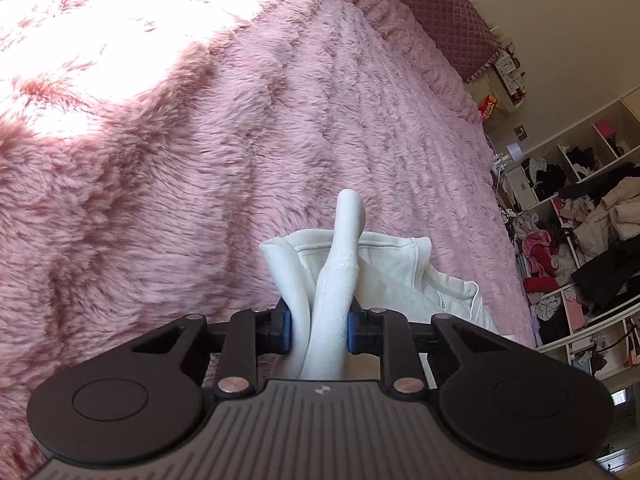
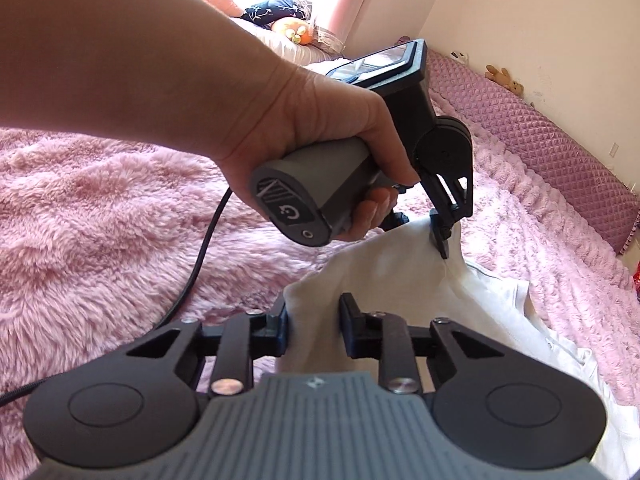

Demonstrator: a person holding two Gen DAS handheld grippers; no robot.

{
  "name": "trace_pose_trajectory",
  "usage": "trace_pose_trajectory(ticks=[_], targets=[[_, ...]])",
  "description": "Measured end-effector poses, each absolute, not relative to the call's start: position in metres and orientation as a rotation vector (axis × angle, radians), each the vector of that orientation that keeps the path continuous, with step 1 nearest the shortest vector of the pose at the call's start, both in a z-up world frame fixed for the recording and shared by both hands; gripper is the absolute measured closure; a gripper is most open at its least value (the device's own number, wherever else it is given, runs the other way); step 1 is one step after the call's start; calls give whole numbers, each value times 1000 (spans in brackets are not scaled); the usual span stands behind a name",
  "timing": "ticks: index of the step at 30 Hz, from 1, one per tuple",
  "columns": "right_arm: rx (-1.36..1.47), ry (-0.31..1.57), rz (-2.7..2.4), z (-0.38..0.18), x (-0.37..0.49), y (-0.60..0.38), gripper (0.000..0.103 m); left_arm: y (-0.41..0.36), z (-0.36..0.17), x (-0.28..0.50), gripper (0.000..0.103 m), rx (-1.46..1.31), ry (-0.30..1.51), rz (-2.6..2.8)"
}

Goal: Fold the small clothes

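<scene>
A small white garment (image 1: pixel 384 268) lies on the pink fluffy blanket (image 1: pixel 160 200). My left gripper (image 1: pixel 318 330) is shut on a bunched fold of the white garment, which sticks up between the fingers. In the right wrist view my right gripper (image 2: pixel 312 326) is shut on another edge of the white garment (image 2: pixel 400 276). The left gripper (image 2: pixel 440 240), held in a hand (image 2: pixel 240 112), pinches the cloth just ahead of it and lifts it off the blanket (image 2: pixel 100 220).
A quilted pink headboard cushion (image 2: pixel 560 152) runs along the wall. Open shelves full of clothes (image 1: pixel 580 220) stand beyond the bed's edge. A black cable (image 2: pixel 200 264) trails over the blanket. Pillows and a stuffed toy (image 2: pixel 294 26) lie by the window.
</scene>
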State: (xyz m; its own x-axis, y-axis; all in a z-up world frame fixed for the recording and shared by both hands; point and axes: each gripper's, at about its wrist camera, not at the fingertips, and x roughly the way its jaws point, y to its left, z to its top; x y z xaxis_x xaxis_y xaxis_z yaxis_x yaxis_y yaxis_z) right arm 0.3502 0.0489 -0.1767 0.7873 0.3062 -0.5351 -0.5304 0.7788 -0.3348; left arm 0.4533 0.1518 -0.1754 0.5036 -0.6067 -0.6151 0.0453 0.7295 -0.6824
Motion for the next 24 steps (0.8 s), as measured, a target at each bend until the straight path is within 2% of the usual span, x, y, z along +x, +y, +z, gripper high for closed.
trace_pose_trajectory(ticks=[3, 7, 15, 24], targets=[[-469, 471, 451, -168, 352, 43, 83, 151, -165, 449, 85, -653, 952, -431], [-423, 469, 423, -157, 354, 29, 84, 140, -146, 444, 88, -622, 924, -449], [-304, 446, 345, -130, 348, -13, 87, 107, -118, 444, 89, -655, 926, -473], [-184, 383, 229, -107, 326, -75, 89, 31, -91, 441, 89, -591, 904, -517]])
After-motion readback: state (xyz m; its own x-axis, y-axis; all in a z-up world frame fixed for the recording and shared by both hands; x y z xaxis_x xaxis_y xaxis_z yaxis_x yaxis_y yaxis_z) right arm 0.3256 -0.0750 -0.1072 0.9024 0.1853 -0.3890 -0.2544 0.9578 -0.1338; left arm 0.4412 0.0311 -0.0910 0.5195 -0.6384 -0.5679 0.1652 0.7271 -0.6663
